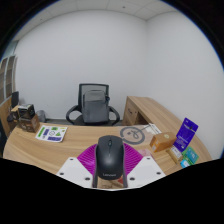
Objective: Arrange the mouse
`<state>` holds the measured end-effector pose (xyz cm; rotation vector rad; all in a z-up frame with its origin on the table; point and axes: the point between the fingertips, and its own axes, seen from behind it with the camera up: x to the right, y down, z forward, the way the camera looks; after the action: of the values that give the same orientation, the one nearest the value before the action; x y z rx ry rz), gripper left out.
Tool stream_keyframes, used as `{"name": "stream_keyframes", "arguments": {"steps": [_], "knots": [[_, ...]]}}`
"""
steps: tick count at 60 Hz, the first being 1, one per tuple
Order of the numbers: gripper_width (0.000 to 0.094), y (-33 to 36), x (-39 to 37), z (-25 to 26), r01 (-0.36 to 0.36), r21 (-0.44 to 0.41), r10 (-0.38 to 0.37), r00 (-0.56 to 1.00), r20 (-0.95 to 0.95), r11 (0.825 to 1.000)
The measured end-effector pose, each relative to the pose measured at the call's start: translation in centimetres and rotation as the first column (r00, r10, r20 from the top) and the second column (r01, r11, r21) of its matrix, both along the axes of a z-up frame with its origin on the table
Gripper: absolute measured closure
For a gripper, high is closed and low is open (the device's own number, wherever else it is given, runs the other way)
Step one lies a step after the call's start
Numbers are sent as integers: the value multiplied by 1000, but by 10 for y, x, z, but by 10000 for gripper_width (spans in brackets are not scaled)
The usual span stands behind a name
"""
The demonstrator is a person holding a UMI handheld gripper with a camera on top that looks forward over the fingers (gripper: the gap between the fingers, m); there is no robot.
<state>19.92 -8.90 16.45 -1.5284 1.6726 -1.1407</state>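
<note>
Black mouse (109,156) sits between the two fingers of the gripper (110,170), its nose pointing away toward the room. Magenta pads (88,160) flank it close on both sides and appear to be touching its flanks, so the claw reads as narrowed and holding the mouse. Pale finger bodies (70,172) angle outward below the pads. Beyond the mouse is a light wooden desk (85,137), L-shaped, wrapping round to a right-hand wing (160,108). Behind the desk, roughly in line with the fingers, stands a grey mesh office chair (91,102) against a plain white wall (90,50). On the desk left of the mouse: a green-and-white printed box or card (50,132), and farther left some dark clutter (22,118) I can't identify. To the right of the mouse: a round reel (131,132), a brown cardboard box (161,141), and a blue box (186,131) with smaller items near it too small to make out.
</note>
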Motion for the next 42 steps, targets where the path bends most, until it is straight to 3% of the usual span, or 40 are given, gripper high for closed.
{"name": "stream_keyframes", "arguments": {"steps": [7,23,28,33,37,42], "knots": [[597,-51,16,-44,42,-31,-43,998,-35,999],[595,-99,15,-168,126,60,-112,974,-196,990],[594,-102,14,-176,146,103,-124,972,-197,984],[582,-100,17,-175,108,70,-92,975,-200,992],[528,-98,17,-176,95,72,-79,977,-199,993],[394,-99,14,-181,109,79,-90,972,-218,991]]}}
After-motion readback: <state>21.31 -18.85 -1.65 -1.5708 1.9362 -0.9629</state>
